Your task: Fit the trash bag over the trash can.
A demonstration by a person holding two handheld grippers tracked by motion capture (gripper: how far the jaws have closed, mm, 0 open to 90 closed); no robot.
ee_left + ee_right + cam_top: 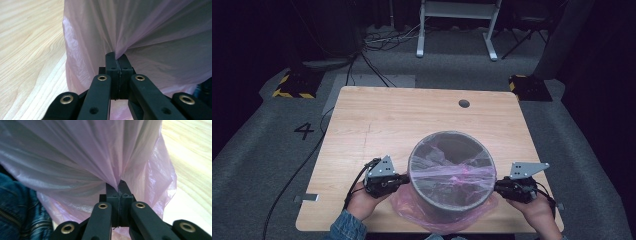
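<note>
Lower centre of the high view: a grey cylindrical bin (451, 175) stands on the wooden worktop (377, 120), lined and draped with a thin pink plastic bag (447, 175) whose skirt spreads onto the boards beneath it. I hold the left claw (404, 178) against the bin's left flank and the right claw (497, 186) against its right flank, at roughly mid-height. In the left gripper view the left claw (117, 57) is clenched on a pinch of the bag (150, 30), the film gathering into folds that fan out from the closed tips; in the right gripper view the right claw (118, 185) is likewise clenched on the bag (75, 157), pleats radiating from the bite. I judge this symmetric grip, one pinch on each opposite side, to be chosen so that the loose film can be drawn evenly over or around the bin without dragging it sideways. A denim sleeve (17, 205) occupies the lower left of the right gripper view. The film is thin, so a hard pull may tear it at the pinch.
</note>
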